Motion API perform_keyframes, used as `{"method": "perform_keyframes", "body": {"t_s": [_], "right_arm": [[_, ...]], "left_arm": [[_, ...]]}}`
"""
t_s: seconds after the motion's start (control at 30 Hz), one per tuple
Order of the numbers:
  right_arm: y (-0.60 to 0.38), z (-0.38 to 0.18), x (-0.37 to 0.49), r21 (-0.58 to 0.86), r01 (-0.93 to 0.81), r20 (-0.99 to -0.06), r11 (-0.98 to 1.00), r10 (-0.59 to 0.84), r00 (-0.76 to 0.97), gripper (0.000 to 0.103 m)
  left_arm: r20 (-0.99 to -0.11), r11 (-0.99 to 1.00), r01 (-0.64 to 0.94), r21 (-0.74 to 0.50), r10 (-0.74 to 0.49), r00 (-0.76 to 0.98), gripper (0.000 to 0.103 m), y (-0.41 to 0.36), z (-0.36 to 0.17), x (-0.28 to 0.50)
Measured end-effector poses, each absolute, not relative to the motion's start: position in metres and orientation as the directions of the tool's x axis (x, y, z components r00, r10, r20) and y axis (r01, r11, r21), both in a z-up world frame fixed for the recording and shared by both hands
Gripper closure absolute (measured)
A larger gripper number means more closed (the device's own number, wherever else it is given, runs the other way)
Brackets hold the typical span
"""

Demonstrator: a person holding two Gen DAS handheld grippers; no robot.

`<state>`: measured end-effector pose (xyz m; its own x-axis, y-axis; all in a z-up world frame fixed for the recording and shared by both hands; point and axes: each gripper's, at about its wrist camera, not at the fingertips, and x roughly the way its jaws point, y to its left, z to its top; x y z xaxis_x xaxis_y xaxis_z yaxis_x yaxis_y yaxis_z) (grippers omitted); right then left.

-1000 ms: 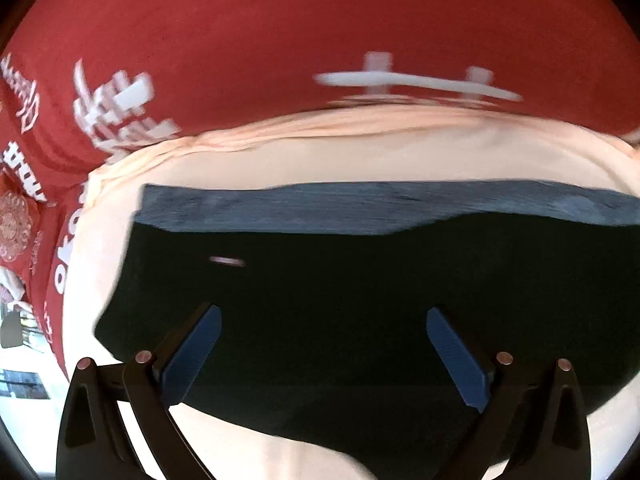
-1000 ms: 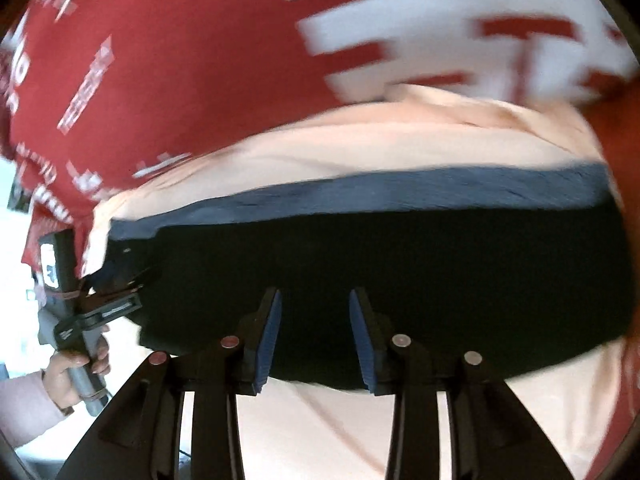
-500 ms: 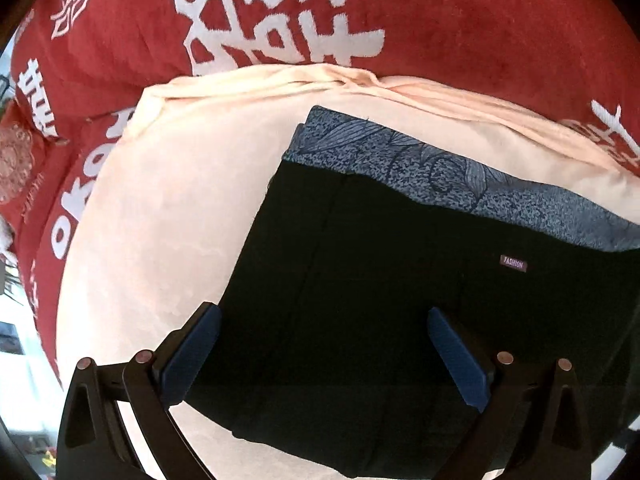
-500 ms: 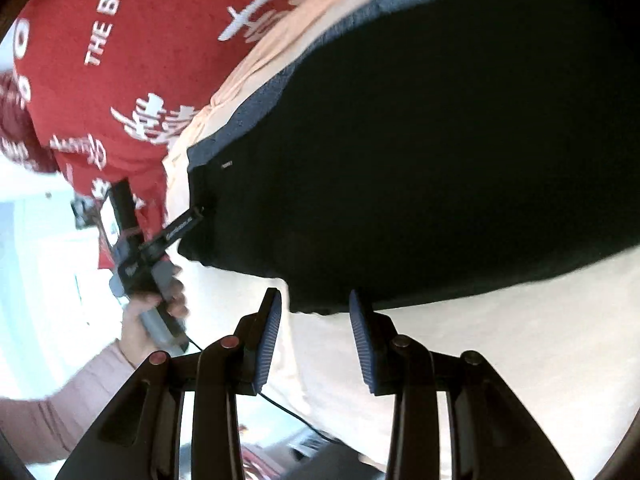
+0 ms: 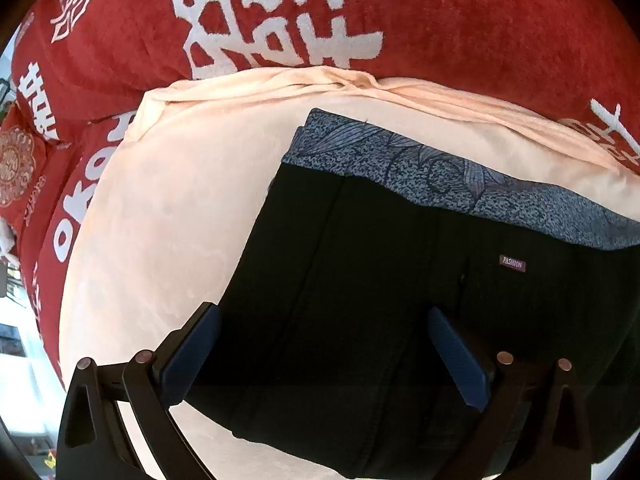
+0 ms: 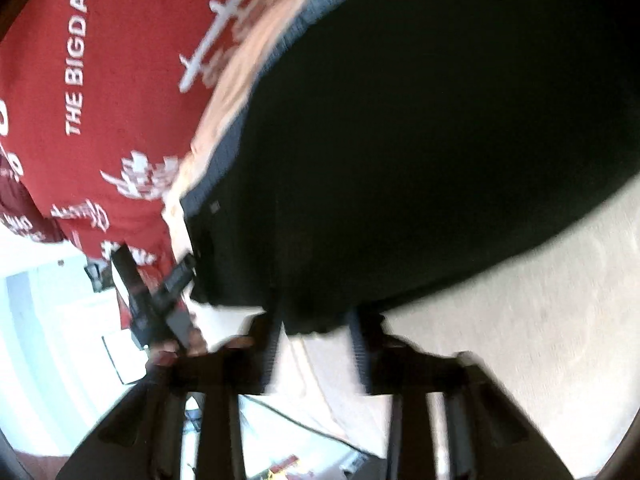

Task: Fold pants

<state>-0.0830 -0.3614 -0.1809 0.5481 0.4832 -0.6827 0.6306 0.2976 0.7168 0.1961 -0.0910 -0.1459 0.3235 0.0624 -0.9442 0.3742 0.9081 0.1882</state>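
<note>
Bedding at far left: red plush blanket with white woven characters [image 5: 460, 32], deep pile, bunched in soft rounded folds along the left and the top. Next, peach fleece sheet [image 5: 160, 220], smooth and matte, its far edge rucked into thin ridges against the red.

Black pants [image 5: 380, 300] lie flat on the peach sheet, right of centre. Cloth is matte and dark, with faint lengthwise seams. Blue-grey waistband with a speckled leaf print [image 5: 440, 172] runs along the far edge. Small woven label reading FASHION [image 5: 512, 264] sits just under the band, toward the right.

Left gripper [image 5: 323, 310]: black frame, blue pads, jaws spread wide, nothing between them pressed. It hangs over the pants, left pad near the left edge of the cloth. Contact with the cloth cannot be told.

Right wrist view is motion-blurred. A person's hand [image 6: 188, 338] grips the left tool at lower left, its tip at the corner of the pants. Right gripper [image 6: 316, 316]: jaws closing, a gap still visible, the near hem of the pants between the pads; no press seen.

Edges and room: wide bare peach sheet left of the pants; another bare stretch at lower right in the right view. The far side is hemmed in by the red blanket.
</note>
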Motion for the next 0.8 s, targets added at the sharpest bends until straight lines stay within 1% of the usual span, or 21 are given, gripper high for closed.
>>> {"method": "perform_keyframes", "body": {"t_s": [0.07, 0.17, 0.23, 0.27, 0.33, 0.37, 0.4, 0.43, 0.47, 0.5, 0.53, 0.57, 0.6, 0.63, 0.67, 0.7, 0.73, 0.77, 0.8], "right_arm": [[-0.361, -0.171, -0.083, 0.724, 0.614, -0.681, 0.315, 0.471, 0.561, 0.097], [-0.349, -0.18, -0.094, 0.651, 0.657, -0.748, 0.38, 0.469, 0.469, 0.097], [-0.348, -0.185, -0.106, 0.645, 0.681, -0.744, 0.345, 0.485, 0.459, 0.097], [-0.349, -0.183, -0.109, 0.652, 0.68, -0.738, 0.337, 0.488, 0.466, 0.097], [-0.357, -0.17, -0.115, 0.623, 0.682, -0.77, 0.382, 0.454, 0.448, 0.096], [-0.362, -0.165, -0.117, 0.621, 0.68, -0.774, 0.39, 0.445, 0.451, 0.093], [-0.372, -0.163, -0.12, 0.616, 0.689, -0.777, 0.382, 0.437, 0.453, 0.084], [-0.378, -0.164, -0.123, 0.609, 0.702, -0.782, 0.37, 0.427, 0.454, 0.077], [-0.385, -0.166, -0.126, 0.604, 0.716, -0.785, 0.35, 0.416, 0.459, 0.064], [-0.393, -0.169, -0.129, 0.6, 0.732, -0.786, 0.323, 0.41, 0.464, 0.06], [-0.4, -0.173, -0.131, 0.596, 0.746, -0.787, 0.297, 0.403, 0.467, 0.06], [-0.404, -0.176, -0.133, 0.596, 0.754, -0.784, 0.274, 0.402, 0.474, 0.06], [-0.407, -0.179, -0.135, 0.602, 0.758, -0.777, 0.249, 0.401, 0.485, 0.06], [-0.409, -0.181, -0.137, 0.608, 0.759, -0.771, 0.232, 0.401, 0.494, 0.061], [-0.411, -0.18, -0.138, 0.604, 0.763, -0.775, 0.231, 0.391, 0.496, 0.076], [-0.412, -0.179, -0.137, 0.594, 0.766, -0.786, 0.245, 0.383, 0.486, 0.086], [-0.411, -0.176, -0.134, 0.599, 0.759, -0.784, 0.256, 0.378, 0.492, 0.088], [-0.412, -0.172, -0.135, 0.607, 0.749, -0.782, 0.268, 0.367, 0.503, 0.094], [-0.412, -0.169, -0.135, 0.611, 0.74, -0.782, 0.281, 0.358, 0.511, 0.094]], "left_arm": [[-0.942, 0.906, 0.372, 0.202, 0.075, 0.328, 0.0, -0.092, -0.144, 0.195], [-0.933, 0.893, 0.371, 0.254, 0.125, 0.339, 0.0, -0.1, -0.132, 0.187], [-0.938, 0.89, 0.408, 0.204, 0.059, 0.34, 0.0, -0.108, -0.116, 0.172], [-0.945, 0.879, 0.448, 0.162, 0.007, 0.328, 0.0, -0.116, -0.107, 0.16], [-0.955, 0.844, 0.525, 0.107, -0.061, 0.292, 0.0, -0.136, -0.101, 0.138], [-0.959, 0.825, 0.559, 0.082, -0.087, 0.27, 0.0, -0.147, -0.1, 0.128], [-0.965, 0.802, 0.596, 0.044, -0.12, 0.232, 0.0, -0.161, -0.101, 0.115], [-0.969, 0.785, 0.62, 0.007, -0.147, 0.197, 0.0, -0.172, -0.102, 0.105], [-0.972, 0.767, 0.64, -0.043, -0.181, 0.152, 0.0, -0.187, -0.104, 0.093], [-0.971, 0.757, 0.649, -0.077, -0.203, 0.123, 0.0, -0.196, -0.106, 0.085], [-0.97, 0.747, 0.657, -0.104, -0.223, 0.1, 0.003, -0.205, -0.108, 0.078], [-0.97, 0.739, 0.664, -0.113, -0.228, 0.089, 0.014, -0.214, -0.111, 0.071], [-0.971, 0.735, 0.667, -0.122, -0.228, 0.074, 0.026, -0.223, -0.114, 0.066], [-0.972, 0.738, 0.661, -0.138, -0.23, 0.053, 0.03, -0.229, -0.117, 0.063], [-0.972, 0.748, 0.644, -0.16, -0.233, 0.029, 0.032, -0.233, -0.122, 0.061], [-0.972, 0.759, 0.627, -0.177, -0.235, 0.009, 0.032, -0.235, -0.126, 0.059], [-0.973, 0.76, 0.624, -0.18, -0.231, 0.0, 0.032, -0.237, -0.131, 0.056], [-0.978, 0.753, 0.638, -0.162, -0.21, -0.002, 0.032, -0.238, -0.138, 0.05], [-0.982, 0.739, 0.66, -0.137, -0.189, 0.009, 0.032, -0.238, -0.146, 0.042]]}}
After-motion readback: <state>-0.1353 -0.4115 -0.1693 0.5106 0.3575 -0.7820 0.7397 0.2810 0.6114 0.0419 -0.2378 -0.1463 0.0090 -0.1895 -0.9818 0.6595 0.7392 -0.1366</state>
